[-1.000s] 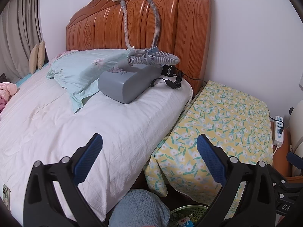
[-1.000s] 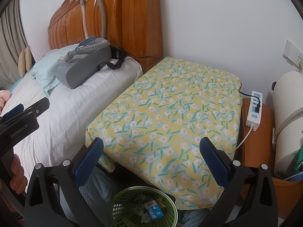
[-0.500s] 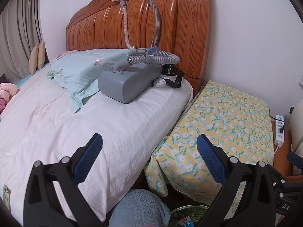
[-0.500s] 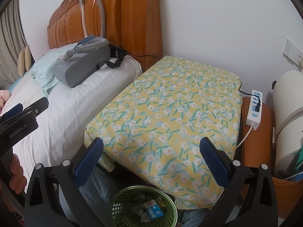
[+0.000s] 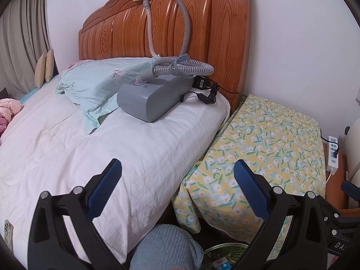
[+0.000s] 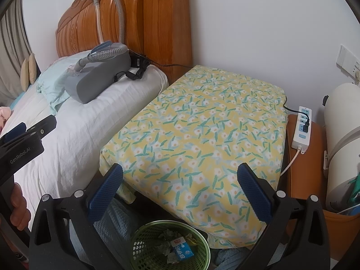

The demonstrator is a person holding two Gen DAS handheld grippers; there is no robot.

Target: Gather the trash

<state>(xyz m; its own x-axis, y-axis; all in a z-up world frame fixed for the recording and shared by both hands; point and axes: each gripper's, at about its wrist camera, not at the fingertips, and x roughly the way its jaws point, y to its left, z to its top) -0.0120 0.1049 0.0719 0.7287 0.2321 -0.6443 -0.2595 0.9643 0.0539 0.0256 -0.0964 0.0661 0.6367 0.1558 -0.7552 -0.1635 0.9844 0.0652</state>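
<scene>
A green mesh trash basket [image 6: 146, 231] sits on the floor below the floral table, holding a blue and white milk carton [image 6: 182, 248] and crumpled scraps. Its rim also shows in the left wrist view [image 5: 222, 247]. My right gripper [image 6: 180, 191] is open and empty, held above the basket. My left gripper [image 5: 177, 186] is open and empty, over the bed's edge; it also shows at the left of the right wrist view [image 6: 24, 135].
A bed with white sheet [image 5: 67, 146] carries a grey machine [image 5: 153, 94] with hose. A table under a yellow floral cloth [image 6: 202, 130] stands beside it. A power strip [image 6: 302, 126] lies on an orange stand. A white cylinder [image 6: 342, 135] stands right.
Both views have shifted very slightly; the right gripper's view moved a little to the right. Both grippers stay open and empty.
</scene>
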